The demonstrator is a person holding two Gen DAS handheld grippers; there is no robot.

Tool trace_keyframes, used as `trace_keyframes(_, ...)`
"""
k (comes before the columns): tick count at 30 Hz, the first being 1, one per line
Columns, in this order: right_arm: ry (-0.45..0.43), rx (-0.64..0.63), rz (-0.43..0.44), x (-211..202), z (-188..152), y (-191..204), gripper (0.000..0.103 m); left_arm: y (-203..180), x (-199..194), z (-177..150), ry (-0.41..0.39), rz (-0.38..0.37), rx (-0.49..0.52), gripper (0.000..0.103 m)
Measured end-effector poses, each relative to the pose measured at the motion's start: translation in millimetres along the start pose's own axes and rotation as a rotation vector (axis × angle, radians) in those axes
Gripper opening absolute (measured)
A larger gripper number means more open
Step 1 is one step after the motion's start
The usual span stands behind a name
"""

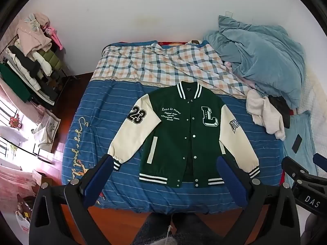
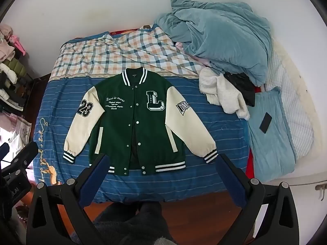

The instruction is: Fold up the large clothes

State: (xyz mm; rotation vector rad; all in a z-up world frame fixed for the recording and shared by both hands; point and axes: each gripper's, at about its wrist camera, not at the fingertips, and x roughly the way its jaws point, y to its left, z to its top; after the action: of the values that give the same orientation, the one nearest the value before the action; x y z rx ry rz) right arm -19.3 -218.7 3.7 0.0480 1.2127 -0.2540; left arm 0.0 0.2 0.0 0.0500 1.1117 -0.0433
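The jacket (image 1: 181,136) lies flat and face up on the bed (image 1: 85,143), snapped shut, filling the middle of both views. Its long axis runs from the collar (image 1: 189,89) at upper centre down to the striped hem (image 1: 179,178) at lower centre, so the hem is the edge nearest the person and the sleeves splay out and down to either side. In the left wrist view the left gripper (image 1: 166,175) hangs above the near edge of the bed with its fingers (image 1: 231,175) spread wide and nothing between them; the jacket sits straight ahead and slightly beyond them, and the sleeve with the "23" patch (image 1: 134,134) ends in a cuff just beside the left finger at lower left. In the right wrist view the right gripper (image 2: 165,173) is likewise spread wide and empty, with the hem just past its fingers (image 2: 231,173) and the other sleeve (image 2: 192,126) ending in a cuff close to the right finger at lower right. By that layout, the left gripper looks nearer the "23" sleeve and the right gripper nearer the opposite one, which would suit folding each sleeve inward across the body. Both grippers point steeply downward, side by side above the foot of the bed and clear of the cloth. A blue quilt (image 2: 222,40) and a phone (image 2: 265,123) lie at the right, well apart from the jacket.
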Motion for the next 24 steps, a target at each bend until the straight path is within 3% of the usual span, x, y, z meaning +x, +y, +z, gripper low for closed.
trace_keyframes(24, -0.004, -0.001, 0.005, -0.8, -2.0, -6.3, 0.103, -6.2, -3.6, 6.1, -0.012, -0.003, 0.004, 0.103)
